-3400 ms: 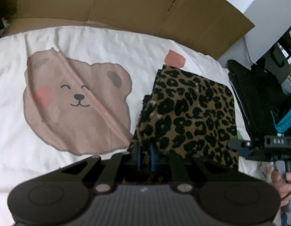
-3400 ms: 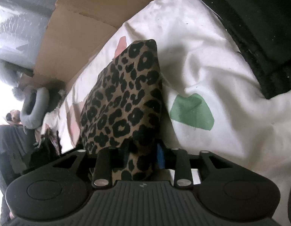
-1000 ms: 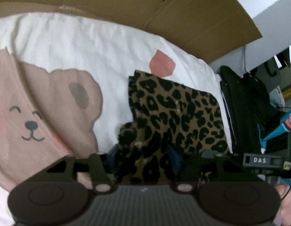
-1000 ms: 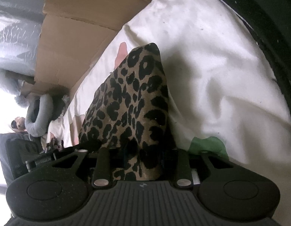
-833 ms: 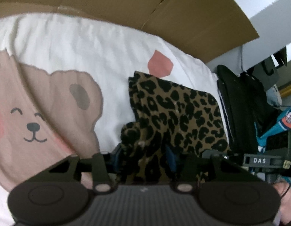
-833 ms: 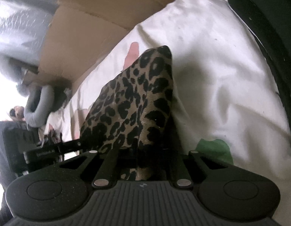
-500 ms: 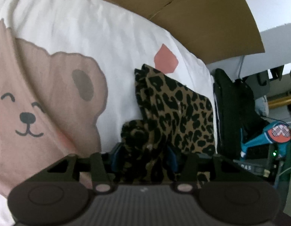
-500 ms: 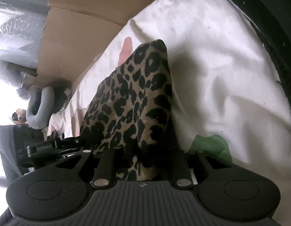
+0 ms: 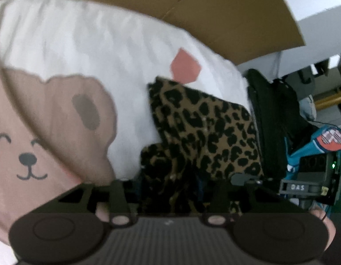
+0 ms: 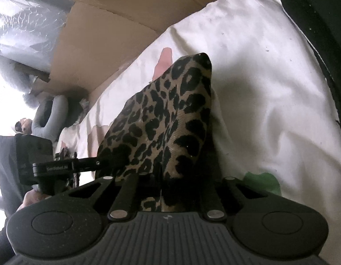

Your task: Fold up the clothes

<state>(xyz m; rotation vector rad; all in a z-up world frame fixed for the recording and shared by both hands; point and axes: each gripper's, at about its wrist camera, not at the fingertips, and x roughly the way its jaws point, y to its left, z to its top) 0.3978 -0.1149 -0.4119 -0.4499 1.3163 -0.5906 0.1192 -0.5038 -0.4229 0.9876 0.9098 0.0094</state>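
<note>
Both grippers are on the same leopard-print cloth (image 9: 205,130), which lies folded on a white bedsheet (image 9: 86,44) near its right edge, just right of the big bear face (image 9: 48,132) printed on the sheet and right below a small pink patch (image 9: 185,66).

The left gripper (image 9: 170,190) has a bunched-up lump of the cloth's near-left corner sitting between its jaws. The jaws are about half apart and have just been closing a bit, and they look clamped on that wad, though this view is blurry. The right gripper (image 10: 170,183) holds the near-right part of the cloth, jaws narrow and pinched on the fabric, having just closed in a little. From its camera the cloth rises up like a tent from the jaws to a far corner.

In the right wrist view you can see the left gripper (image 10: 99,163) poking in from the left, touching the cloth edge. A green patch (image 10: 262,180) on the sheet sits just right of the right gripper. Brown cardboard (image 9: 225,17) stands at the far side of the bed, and a black bag (image 9: 269,121) lies off the right edge.
</note>
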